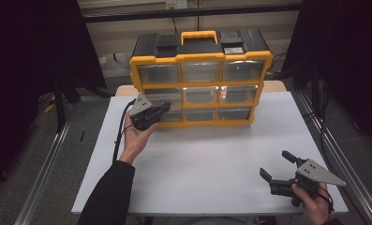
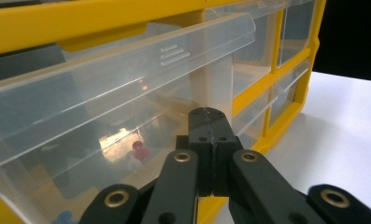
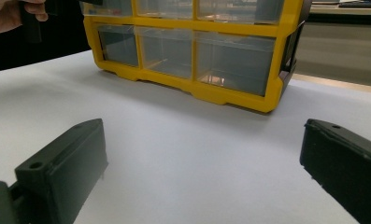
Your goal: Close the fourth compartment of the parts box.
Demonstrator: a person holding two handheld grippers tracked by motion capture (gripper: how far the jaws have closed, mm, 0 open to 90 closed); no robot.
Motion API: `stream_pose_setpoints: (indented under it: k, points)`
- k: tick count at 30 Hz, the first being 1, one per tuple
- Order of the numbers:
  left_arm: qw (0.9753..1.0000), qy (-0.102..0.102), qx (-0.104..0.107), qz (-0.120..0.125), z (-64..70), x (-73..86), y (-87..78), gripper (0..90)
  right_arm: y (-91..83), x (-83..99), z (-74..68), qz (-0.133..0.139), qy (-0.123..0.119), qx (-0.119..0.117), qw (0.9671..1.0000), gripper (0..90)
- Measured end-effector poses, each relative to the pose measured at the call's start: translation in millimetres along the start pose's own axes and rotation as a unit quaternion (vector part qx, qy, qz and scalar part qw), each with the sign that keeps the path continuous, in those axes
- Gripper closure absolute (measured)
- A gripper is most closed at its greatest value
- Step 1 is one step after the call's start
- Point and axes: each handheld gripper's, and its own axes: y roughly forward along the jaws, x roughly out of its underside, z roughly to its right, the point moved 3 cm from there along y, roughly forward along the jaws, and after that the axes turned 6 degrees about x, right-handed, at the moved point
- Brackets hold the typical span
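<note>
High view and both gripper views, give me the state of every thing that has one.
Left tool: jaws shut, tips against the clear front of a left drawer.
Right tool: jaws open, holding nothing, above the table.
Organizer: upright on the table.
Left drawer: holds small items, red and blue among them.
Lower right drawers: closed.

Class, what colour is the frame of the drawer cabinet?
Yellow frame, with a black top; the high view shows it best.
</note>
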Motion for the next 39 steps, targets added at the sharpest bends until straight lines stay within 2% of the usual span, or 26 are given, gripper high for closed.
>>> stream_pose_setpoints:
  k: [1, 2, 3, 4, 5, 6, 10, 11, 14, 15, 16, 17, 21, 22, 24, 27, 30, 39]
  points:
    - [1.0000, 0.000, 0.001, 0.000, -0.3, 0.0, 0.3, 90.0, -0.1, 0.0, 0.1, 0.000, -0.001, 0.000, 1.0000, 0.4]
    - [0.9998, -0.001, -0.020, -0.004, 0.1, 0.0, -0.2, 90.0, -0.2, 0.0, 0.0, 0.000, 0.000, 0.000, 1.0000, 0.4]
    - [1.0000, -0.001, -0.002, 0.005, -0.9, 0.2, 1.1, 90.0, -0.2, 0.0, 0.1, 0.000, 0.000, 0.001, 1.0000, 0.4]
    - [1.0000, 0.000, 0.000, 0.003, -1.4, 0.4, 1.0, 90.0, -0.1, 0.0, 0.2, 0.000, -0.001, 0.001, 1.0000, 0.4]
    - [1.0000, -0.008, 0.000, 0.006, -0.9, 0.6, 1.7, 90.0, -0.1, 0.0, 0.1, 0.000, -0.001, 0.001, 1.0000, 0.4]
    - [1.0000, -0.003, -0.002, 0.003, -2.5, 0.7, 1.4, 90.0, -0.1, 0.0, 0.1, 0.000, 0.000, 0.001, 1.0000, 0.4]
    - [0.9999, -0.011, -0.002, 0.004, -3.1, 1.8, 2.7, 90.0, -0.3, 0.0, 0.1, 0.000, -0.001, 0.001, 1.0000, 0.4]
    - [1.0000, -0.003, -0.004, -0.002, -4.9, 2.3, 2.3, 90.0, -0.3, 0.0, 0.1, 0.000, -0.001, 0.001, 1.0000, 0.4]
    - [1.0000, -0.008, -0.005, -0.001, -6.4, 3.3, 2.9, 90.0, -0.2, 0.1, 0.2, 0.000, -0.002, 0.001, 1.0000, 0.4]
    - [0.9996, -0.005, -0.025, -0.010, -6.6, 2.9, 2.1, 90.0, -0.2, 0.0, 0.2, 0.001, -0.001, 0.001, 1.0000, 0.4]
    - [0.9999, -0.002, -0.012, -0.008, -7.6, 2.8, 2.9, 90.0, -0.2, 0.1, 0.2, 0.000, -0.001, 0.001, 1.0000, 0.4]
    - [0.9999, -0.005, -0.008, -0.004, -7.5, 2.8, 3.7, 90.0, -0.2, 0.0, 0.2, 0.000, 0.000, 0.001, 1.0000, 0.4]
    - [0.9999, -0.005, -0.012, -0.008, -9.6, 2.2, 5.4, 90.0, -0.1, 0.0, 0.1, 0.000, 0.000, 0.001, 1.0000, 0.4]
    - [0.9998, -0.013, -0.012, -0.002, -9.5, 1.9, 7.0, 90.0, -0.2, 0.0, 0.1, 0.000, 0.000, 0.001, 1.0000, 0.4]
    - [0.9998, -0.007, -0.015, -0.012, -12.4, 2.2, 8.3, 90.0, -0.2, 0.1, 0.1, 0.000, 0.000, 0.001, 1.0000, 0.3]
    - [0.9997, -0.016, -0.015, -0.008, -13.7, 2.3, 10.3, 90.0, -0.2, 0.0, 0.1, 0.001, -0.001, 0.001, 1.0000, 0.4]
    - [0.9997, -0.009, -0.016, -0.014, -15.0, 2.3, 10.2, 90.0, -0.1, 0.2, 0.6, 0.001, 0.001, 0.001, 1.0000, 0.4]
    - [0.9997, -0.012, -0.017, -0.014, -19.7, 2.1, 14.6, 90.0, 1.1, 0.5, 1.2, 0.000, 0.003, 0.000, 1.0000, 0.4]
